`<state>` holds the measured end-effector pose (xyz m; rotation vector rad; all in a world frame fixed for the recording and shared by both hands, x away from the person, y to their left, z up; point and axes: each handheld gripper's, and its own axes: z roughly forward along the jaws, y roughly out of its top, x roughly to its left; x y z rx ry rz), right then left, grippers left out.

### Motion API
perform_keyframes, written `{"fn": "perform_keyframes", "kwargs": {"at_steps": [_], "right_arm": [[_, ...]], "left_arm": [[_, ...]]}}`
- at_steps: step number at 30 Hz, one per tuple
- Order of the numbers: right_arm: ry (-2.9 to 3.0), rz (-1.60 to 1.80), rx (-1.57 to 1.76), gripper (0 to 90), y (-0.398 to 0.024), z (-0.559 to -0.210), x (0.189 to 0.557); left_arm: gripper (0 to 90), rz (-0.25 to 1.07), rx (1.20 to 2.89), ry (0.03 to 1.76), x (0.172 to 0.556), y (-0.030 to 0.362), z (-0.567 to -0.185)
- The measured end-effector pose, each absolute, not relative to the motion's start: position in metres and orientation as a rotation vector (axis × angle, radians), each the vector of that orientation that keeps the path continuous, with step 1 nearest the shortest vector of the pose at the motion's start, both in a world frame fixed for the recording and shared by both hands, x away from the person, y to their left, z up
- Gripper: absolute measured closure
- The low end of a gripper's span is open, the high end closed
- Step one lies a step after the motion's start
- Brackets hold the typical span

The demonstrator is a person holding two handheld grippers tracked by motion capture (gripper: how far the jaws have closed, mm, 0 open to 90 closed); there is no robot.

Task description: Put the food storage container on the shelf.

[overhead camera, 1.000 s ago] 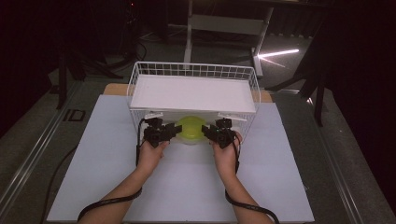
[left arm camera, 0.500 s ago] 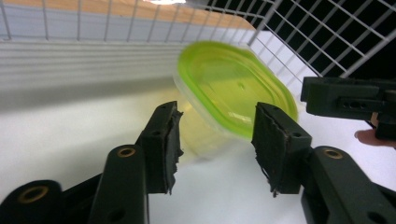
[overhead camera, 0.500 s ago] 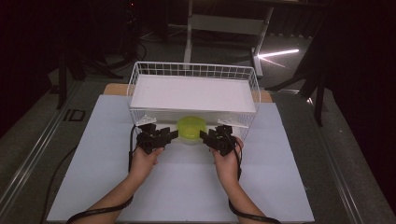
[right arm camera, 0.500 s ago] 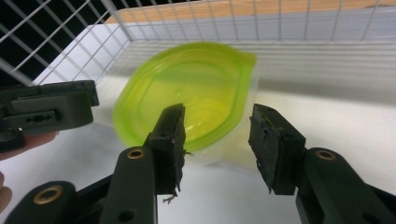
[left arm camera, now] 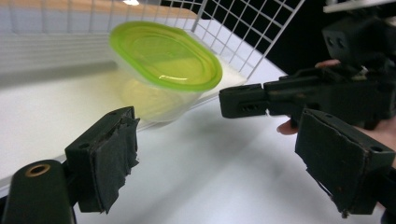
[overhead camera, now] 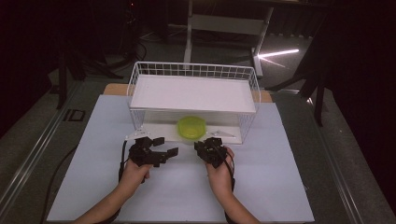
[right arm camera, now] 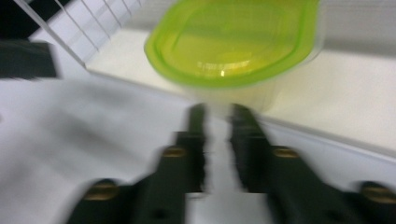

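The round clear plastic container with the lime-green lid point(overhead camera: 192, 127) sits on the lower shelf of the white wire rack point(overhead camera: 140, 74), close to that shelf's front edge and about midway along it, under the rack's flat white upper shelf point(overhead camera: 194, 93). Standing that near the open front, it looks reachable straight from my side without lifting over any wire.

My left gripper point(overhead camera: 161, 153) hovers over the pale desk mat point(overhead camera: 280, 186), just short of the rack's front edge and to the left of the container, touching nothing. Its jaws are spread wide and empty; the tape-wrapped pads point(left arm camera: 112, 154) frame bare mat, with the container beyond them.

My right gripper point(overhead camera: 205, 150) is in front of the container, slightly to its right, pointed at it. In the right gripper view its jaws stand close together with a thin gap between them, nothing held, though that picture is blurred.

With both grippers near but clear of the container, I judge it is set down and free.
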<state>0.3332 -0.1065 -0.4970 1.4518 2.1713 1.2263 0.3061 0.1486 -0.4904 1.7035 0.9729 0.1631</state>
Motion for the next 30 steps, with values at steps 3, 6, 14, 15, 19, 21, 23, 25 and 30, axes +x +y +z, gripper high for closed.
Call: {"fn": "perform_keyframes", "kwargs": {"at_steps": [3, 6, 14, 15, 19, 21, 23, 25, 30], "right_arm": [[2.184, 1.228, 1.464, 89.9, -0.102, -0.5, 0.336], [2.188, 1.227, 1.478, 90.0, -0.098, -0.504, 0.341], [2.188, 1.212, 1.491, 89.9, -0.089, -0.507, 0.353], [2.189, 1.211, 1.494, 89.9, -0.088, -0.508, 0.355], [2.171, 1.212, 1.51, 89.9, -0.083, -0.508, 0.365], [2.161, 1.208, 1.516, 89.9, -0.081, -0.509, 0.369], [2.153, 1.211, 1.53, 89.9, -0.08, -0.509, 0.374], [2.152, 1.214, 1.539, 89.9, -0.078, -0.509, 0.377], [2.147, 1.202, 1.537, 89.8, -0.076, -0.508, 0.383]], "left_arm": [[1.2, 0.223, 1.707, 0.987, 0.298, 0.154, -0.493], [1.2, 0.267, 1.686, 0.949, 0.291, 0.159, -0.497], [1.2, 0.278, 1.658, 0.961, 0.289, 0.165, -0.499], [1.2, 0.26, 1.663, 0.953, 0.29, 0.166, -0.5], [1.3, 0.258, 1.671, 0.933, 0.29, 0.164, -0.501], [1.3, 0.251, 1.67, 0.91, 0.29, 0.163, -0.502], [1.3, 0.24, 1.66, 0.88, 0.289, 0.162, -0.503], [1.3, 0.253, 1.662, 0.87, 0.289, 0.16, -0.503], [1.2, 0.259, 1.667, 0.867, 0.289, 0.16, -0.502]]}}
